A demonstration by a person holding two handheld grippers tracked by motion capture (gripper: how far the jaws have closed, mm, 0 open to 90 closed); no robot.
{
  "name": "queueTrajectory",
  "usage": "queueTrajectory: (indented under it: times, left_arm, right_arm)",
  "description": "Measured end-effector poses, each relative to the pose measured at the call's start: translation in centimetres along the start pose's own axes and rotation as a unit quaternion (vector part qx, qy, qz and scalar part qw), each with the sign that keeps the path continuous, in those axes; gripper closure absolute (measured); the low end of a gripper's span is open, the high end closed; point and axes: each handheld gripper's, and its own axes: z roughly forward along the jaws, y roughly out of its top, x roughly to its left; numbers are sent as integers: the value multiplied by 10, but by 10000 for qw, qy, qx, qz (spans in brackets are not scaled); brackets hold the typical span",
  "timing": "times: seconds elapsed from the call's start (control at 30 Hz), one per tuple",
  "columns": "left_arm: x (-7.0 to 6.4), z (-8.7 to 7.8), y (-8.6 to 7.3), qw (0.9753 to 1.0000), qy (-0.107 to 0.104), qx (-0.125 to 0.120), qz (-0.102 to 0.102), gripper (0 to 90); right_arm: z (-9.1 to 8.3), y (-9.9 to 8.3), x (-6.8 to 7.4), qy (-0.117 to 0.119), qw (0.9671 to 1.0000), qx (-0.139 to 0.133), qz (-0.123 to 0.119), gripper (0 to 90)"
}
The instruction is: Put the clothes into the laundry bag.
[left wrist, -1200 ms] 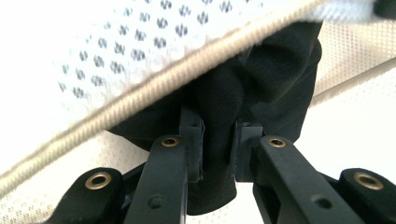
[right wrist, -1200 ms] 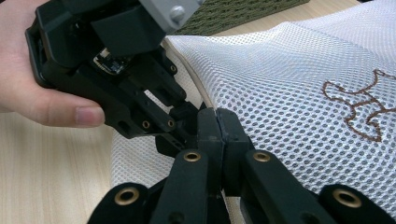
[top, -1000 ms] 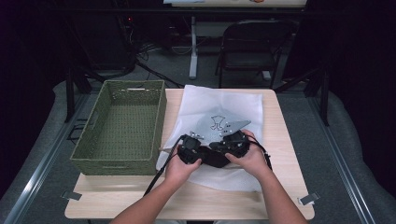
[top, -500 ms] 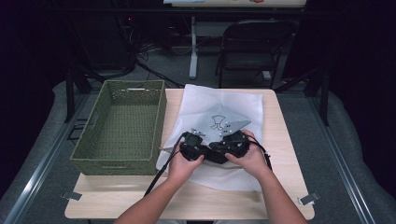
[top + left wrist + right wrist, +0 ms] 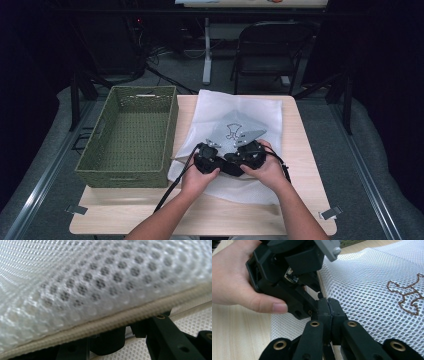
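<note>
**Mesh bag pinched at its corded edge**

Barely any shift since a second ago: both hands stay at the white honeycomb mesh bag mid-tabletop. Right hand-held gripper jaws together on its beige corded edge. Left hand-held gripper jaws behind the mesh, can't tell. Woven green basket sits left.

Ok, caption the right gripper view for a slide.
Right gripper, jaws closed at the white mesh bag's edge, facing the hand-held left gripper.
</note>
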Motion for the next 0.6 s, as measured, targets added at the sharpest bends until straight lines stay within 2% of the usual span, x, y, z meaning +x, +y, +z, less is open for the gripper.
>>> queueTrajectory:
  times: [0.17,0.37,0.4,0.53,0.6]
  left_arm:
    - [4,-3,-2,10000,-60,-25,-48,581]
    - [4,-9,-6,9999,-86,-24,-65,543]
    - [5,-11,-7,10000,-70,-1,5,540]
    - [4,-16,-11,9999,-142,-17,-10,522]
    - [4,-18,-13,9999,-144,-25,45,517]
  right_arm:
    - [0,0,0,-11,10000,5,20,897]
    - [-2,-1,-1,-18,10000,-22,51,897]
    - [-1,-1,-1,-17,10000,-21,53,897]
    - [-2,-1,-1,-17,10000,-26,62,897]
    - [-2,-1,-1,-16,10000,-41,58,896]
